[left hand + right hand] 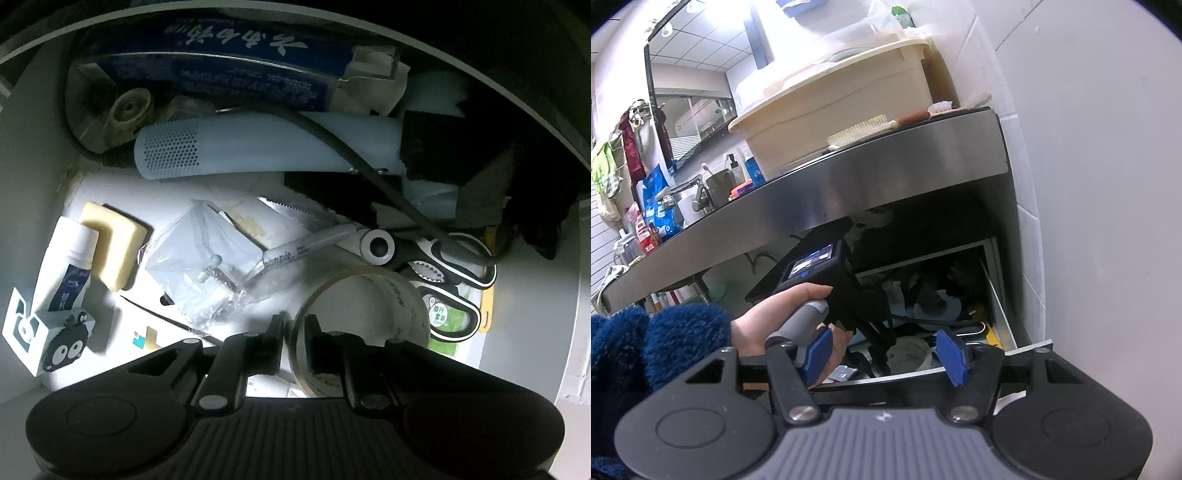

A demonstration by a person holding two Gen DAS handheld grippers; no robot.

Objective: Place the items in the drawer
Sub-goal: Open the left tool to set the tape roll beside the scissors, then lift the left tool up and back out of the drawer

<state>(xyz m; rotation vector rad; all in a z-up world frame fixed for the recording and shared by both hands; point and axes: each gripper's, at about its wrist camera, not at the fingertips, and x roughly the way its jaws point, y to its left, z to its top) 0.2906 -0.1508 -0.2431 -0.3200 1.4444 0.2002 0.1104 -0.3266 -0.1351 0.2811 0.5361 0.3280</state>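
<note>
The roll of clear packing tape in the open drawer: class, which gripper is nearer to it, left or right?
Left. The left gripper pinches the wall of the roll of clear packing tape inside the drawer. The right gripper hangs open outside the drawer front, apart from it.

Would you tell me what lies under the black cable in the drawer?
The black cable crosses over the pale perforated tube and the black-and-white scissors. Whatever lies beneath those is covered.
</note>
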